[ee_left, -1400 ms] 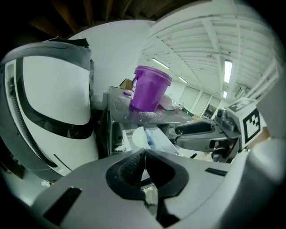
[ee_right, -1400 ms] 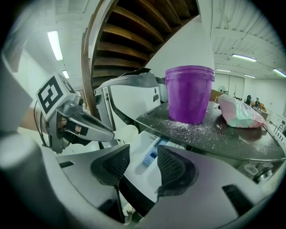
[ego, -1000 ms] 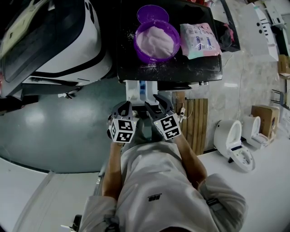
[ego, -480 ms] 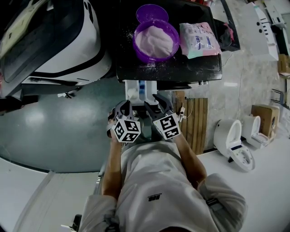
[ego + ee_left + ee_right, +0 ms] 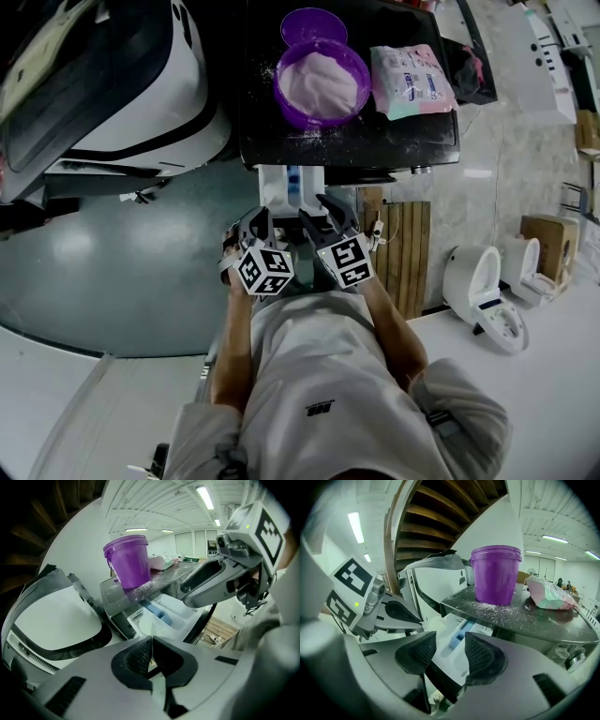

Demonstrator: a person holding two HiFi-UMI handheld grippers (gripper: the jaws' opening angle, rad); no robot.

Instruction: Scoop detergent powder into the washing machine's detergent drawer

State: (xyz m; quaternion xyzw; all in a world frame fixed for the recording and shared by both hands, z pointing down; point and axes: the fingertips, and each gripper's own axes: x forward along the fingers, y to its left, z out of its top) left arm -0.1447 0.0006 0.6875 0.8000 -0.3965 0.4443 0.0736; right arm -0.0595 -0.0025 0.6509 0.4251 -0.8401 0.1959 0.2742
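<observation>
Looking down alone reveals powder [image 5: 321,80] filling the tub [image 5: 324,121].

Overhead, low cams share tub [image 5: 323,82], prob.

Tub [image 5: 496,576] purple; powder [image 5: 322,82] pale pinkish-white; machine top [image 5: 272,131] black — white-speckled; drawer [image 5: 275,185] white, insert [image 5: 295,180] blue; bag [image 5: 411,82] pink and mint.

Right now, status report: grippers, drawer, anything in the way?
Left gripper shut, empty; right gripper open, empty. Detergent drawer pulled out; purple powder tub uncovered above it. Nothing blocking the drawer.
</observation>
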